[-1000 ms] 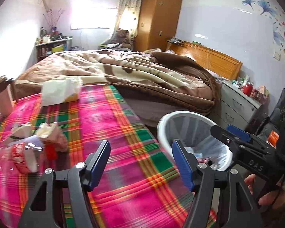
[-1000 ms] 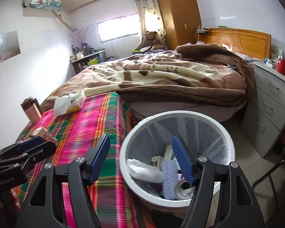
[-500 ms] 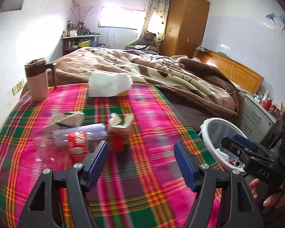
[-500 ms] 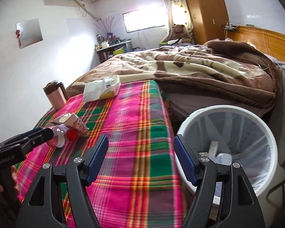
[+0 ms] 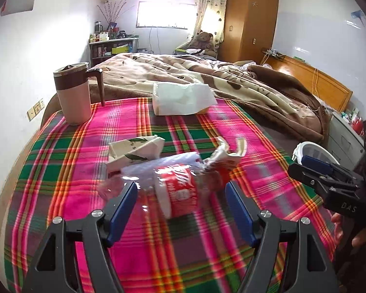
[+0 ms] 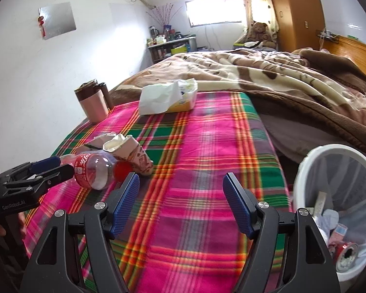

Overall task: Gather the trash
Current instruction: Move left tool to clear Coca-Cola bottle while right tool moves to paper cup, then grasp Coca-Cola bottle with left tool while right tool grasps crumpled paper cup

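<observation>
A clear plastic bottle (image 5: 177, 188) with a red label and red cap lies on its side on the plaid cloth (image 5: 207, 256). Beside it lie a crumpled white carton (image 5: 134, 151) and a crumpled pink carton (image 5: 227, 156). My left gripper (image 5: 180, 188) is just short of the bottle, its jaws opening, and the bottle shows in the gap without touching the pads. The right wrist view shows the left gripper (image 6: 58, 166) at the end of the bottle (image 6: 92, 171). My right gripper (image 6: 180, 188) is open over bare cloth, to the right of the pink carton (image 6: 131, 153).
A white lined bin (image 6: 302, 171) with trash inside stands off the cloth's right edge. A pink mug (image 5: 73, 97) with a brown lid and a tissue pack (image 5: 180, 97) sit at the cloth's far end. Behind them is a bed with a brown blanket (image 5: 231, 83).
Both grippers have swung left, away from the bin and toward the trash on the cloth. The left gripper has closed in on the bottle and its jaws stand wider.
</observation>
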`<state>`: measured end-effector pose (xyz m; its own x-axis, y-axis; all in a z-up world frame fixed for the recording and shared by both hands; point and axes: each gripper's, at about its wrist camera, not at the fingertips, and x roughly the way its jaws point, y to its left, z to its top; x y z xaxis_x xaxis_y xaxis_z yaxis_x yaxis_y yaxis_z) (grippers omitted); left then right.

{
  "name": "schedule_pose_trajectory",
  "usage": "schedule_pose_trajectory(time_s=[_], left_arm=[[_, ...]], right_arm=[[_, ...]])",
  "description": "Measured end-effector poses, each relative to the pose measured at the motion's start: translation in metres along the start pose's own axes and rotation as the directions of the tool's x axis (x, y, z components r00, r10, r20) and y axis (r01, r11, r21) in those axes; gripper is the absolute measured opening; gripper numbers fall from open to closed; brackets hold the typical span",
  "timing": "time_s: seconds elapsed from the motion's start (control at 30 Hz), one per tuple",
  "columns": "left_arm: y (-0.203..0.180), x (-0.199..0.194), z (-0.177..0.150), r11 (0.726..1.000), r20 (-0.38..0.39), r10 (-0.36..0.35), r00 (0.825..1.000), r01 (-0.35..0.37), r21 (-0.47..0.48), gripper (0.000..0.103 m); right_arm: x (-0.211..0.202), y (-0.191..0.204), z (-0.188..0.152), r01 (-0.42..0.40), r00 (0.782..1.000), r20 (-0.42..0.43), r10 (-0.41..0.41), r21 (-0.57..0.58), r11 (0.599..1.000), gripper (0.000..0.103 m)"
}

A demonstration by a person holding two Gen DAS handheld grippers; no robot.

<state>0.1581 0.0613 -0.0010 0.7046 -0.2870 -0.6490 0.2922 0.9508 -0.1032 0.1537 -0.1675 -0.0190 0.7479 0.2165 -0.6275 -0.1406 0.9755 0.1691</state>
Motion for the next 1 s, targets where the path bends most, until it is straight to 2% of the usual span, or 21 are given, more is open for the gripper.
schedule_pose_trajectory(time_s=[0.1,0.3,0.43,0.53,0.63,0.83,1.0], left_arm=[[0.009,0.005,0.005,1.000,-0.006,0.004,1.000,-0.004,0.013,0.076],[0.021,0.017,0.012,0.998,-0.025,-0.046,0.999,0.047,0.038,0.078],[0.023,0.028,0.015,0.996,-0.067,-0.061,0.996,0.066,0.068,0.078],[0.026,0.038,0.013,0.992,-0.108,-0.110,0.988,0.117,0.057,0.079],[0.025,0.038,0.009,0.989,-0.125,-0.130,0.984,0.138,0.058,0.079],[0.015,0.038,-0.004,0.986,-0.172,-0.133,0.976,0.148,0.078,0.079],[0.003,0.039,-0.014,0.978,-0.221,-0.167,0.961,0.190,0.087,0.079]], right_arm=[[0.010,0.010,0.005,-0.016,1.000,-0.005,0.016,-0.019,1.000,0.073],[0.027,0.022,0.011,-0.065,0.998,-0.028,0.064,-0.038,0.997,0.073],[0.036,0.028,0.015,-0.106,0.993,-0.049,0.103,-0.046,0.993,0.073],[0.042,0.034,0.019,-0.119,0.992,-0.058,0.115,-0.059,0.991,0.073],[0.047,0.038,0.022,-0.145,0.988,-0.069,0.141,-0.055,0.988,0.073],[0.063,0.040,0.030,-0.118,0.990,-0.082,0.113,-0.065,0.991,0.073],[0.078,0.033,0.034,-0.072,0.991,-0.115,0.067,-0.036,0.997,0.073]])
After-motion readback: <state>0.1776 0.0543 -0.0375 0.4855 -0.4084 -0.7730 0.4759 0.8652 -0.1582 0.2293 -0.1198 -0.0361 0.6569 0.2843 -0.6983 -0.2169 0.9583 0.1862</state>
